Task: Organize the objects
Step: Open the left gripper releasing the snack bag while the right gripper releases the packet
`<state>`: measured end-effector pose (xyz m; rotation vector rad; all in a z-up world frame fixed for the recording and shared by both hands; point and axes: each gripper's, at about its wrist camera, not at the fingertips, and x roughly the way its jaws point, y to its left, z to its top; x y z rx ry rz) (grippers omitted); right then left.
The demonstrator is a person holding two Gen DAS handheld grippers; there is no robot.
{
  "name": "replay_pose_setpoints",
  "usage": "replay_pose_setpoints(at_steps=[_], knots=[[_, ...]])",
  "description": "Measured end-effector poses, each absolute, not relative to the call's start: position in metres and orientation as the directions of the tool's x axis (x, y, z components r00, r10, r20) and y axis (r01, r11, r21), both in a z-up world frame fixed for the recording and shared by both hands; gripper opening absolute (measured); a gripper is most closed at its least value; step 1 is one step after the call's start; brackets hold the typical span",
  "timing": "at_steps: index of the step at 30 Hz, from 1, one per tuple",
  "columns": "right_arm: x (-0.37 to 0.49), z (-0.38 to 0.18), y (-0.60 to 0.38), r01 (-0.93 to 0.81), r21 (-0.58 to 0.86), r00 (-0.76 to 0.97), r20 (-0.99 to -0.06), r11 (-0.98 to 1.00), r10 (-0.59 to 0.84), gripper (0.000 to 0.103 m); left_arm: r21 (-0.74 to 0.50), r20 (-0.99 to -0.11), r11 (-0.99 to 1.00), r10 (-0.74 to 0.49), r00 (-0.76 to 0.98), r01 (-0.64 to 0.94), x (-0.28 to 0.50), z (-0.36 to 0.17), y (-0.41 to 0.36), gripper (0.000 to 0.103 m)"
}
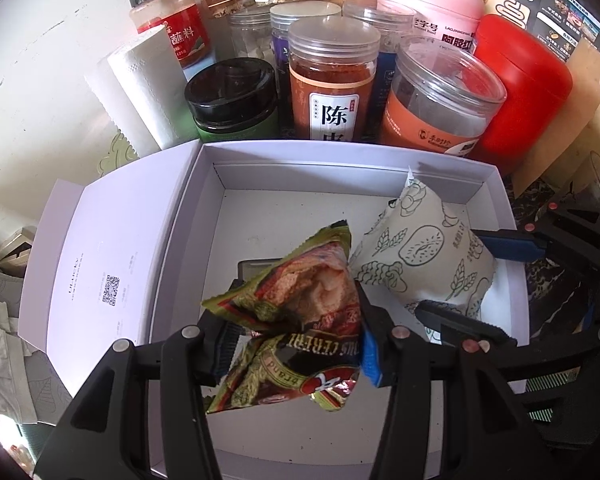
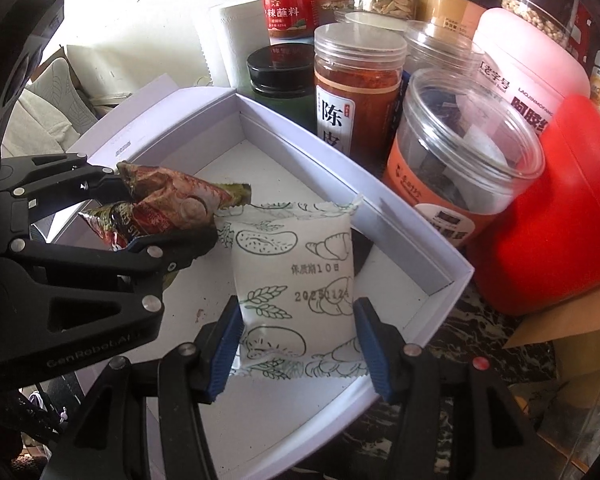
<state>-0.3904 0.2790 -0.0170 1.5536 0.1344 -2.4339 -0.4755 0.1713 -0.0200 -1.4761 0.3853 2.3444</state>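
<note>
My left gripper (image 1: 296, 344) is shut on a crumpled green and red cereal packet (image 1: 300, 320) and holds it over the open white box (image 1: 340, 152). It also shows in the right wrist view (image 2: 172, 216), where the packet (image 2: 168, 196) sits between its fingers. My right gripper (image 2: 296, 344) is shut on a white pastry packet with green line drawings (image 2: 296, 276), over the box's right part (image 2: 440, 252). In the left wrist view the right gripper (image 1: 472, 280) holds that white packet (image 1: 420, 256) beside the cereal packet.
The box lid (image 1: 100, 260) lies open to the left. Behind the box stand several jars: an orange-labelled spice jar (image 1: 332, 80), a clear tub (image 1: 440, 100), a red canister (image 1: 520, 88), a black-lidded jar (image 1: 232, 96) and a paper towel roll (image 1: 144, 92).
</note>
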Motion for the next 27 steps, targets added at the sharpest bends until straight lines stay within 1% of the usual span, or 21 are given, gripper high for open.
replay_pose_setpoints(at_steps=[5,14,27], knots=[[-0.387,-0.012,0.279,0.251,0.037,-0.41,-0.901,-0.967,-0.141,0.059,0.059,-0.901,-0.904,0.134,-0.413,-0.423,-0.467,-0.013,0.172,0.048],[-0.376,0.004,0.285,0.235,0.032,-0.433,-0.891,-0.972,-0.134,0.059,0.053,-0.894,-0.911,0.139,-0.426,-0.408,-0.454,0.011,0.167,0.049],[-0.346,0.041,0.29,0.235,0.012,-0.491,-0.861,-0.972,-0.13,0.059,0.065,-0.862,-0.919,0.145,-0.486,-0.389,-0.42,0.052,0.161,0.049]])
